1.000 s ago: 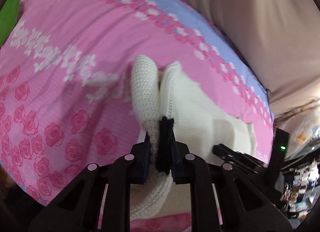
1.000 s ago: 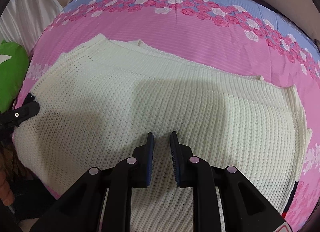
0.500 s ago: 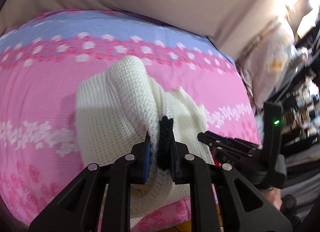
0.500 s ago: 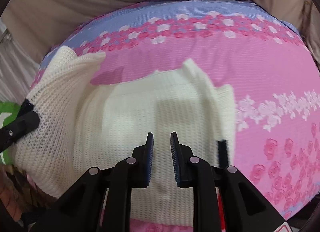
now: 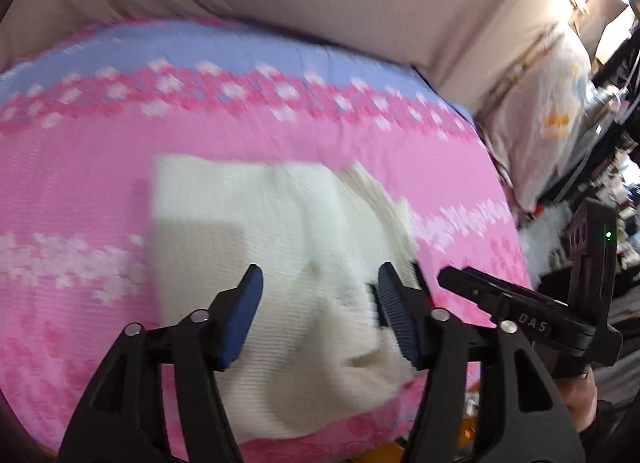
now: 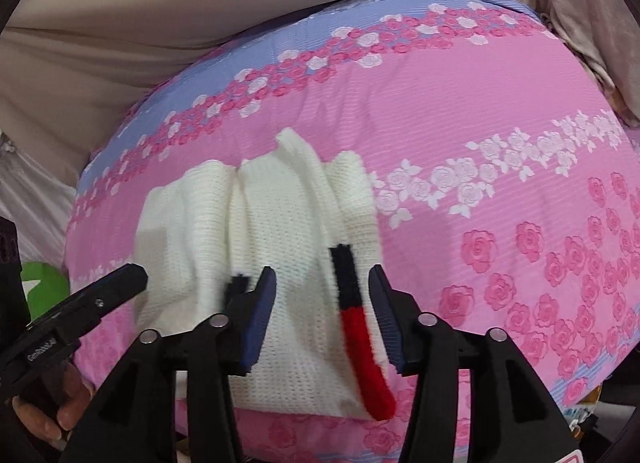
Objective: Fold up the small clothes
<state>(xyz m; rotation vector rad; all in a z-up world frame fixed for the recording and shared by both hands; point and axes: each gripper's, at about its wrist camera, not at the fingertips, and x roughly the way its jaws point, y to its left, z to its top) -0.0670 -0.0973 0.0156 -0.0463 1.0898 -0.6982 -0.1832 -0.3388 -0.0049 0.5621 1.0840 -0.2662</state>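
Note:
A small white knitted garment lies folded over on a pink rose-patterned bedspread. In the right wrist view the same white garment is bunched in folds, with a black and red trim strip along its right edge. My left gripper hovers over the garment's near part with its jaws opening, the cloth below them and not pinched. My right gripper hangs above the garment's near edge, jaws opening too, the pads clear of the trim strip. Each gripper also shows in the other's view, the right gripper and the left gripper.
The bedspread has a blue band with roses along its far side, against a beige cloth wall. A green item lies at the left edge. A pale cushion and cluttered shelves stand to the right.
Both grippers carried the garment's edge over and folded it, then let go: the left jaws, earlier pinched on the knit, and the right jaws now stand apart. The garment lies narrower, doubled over.

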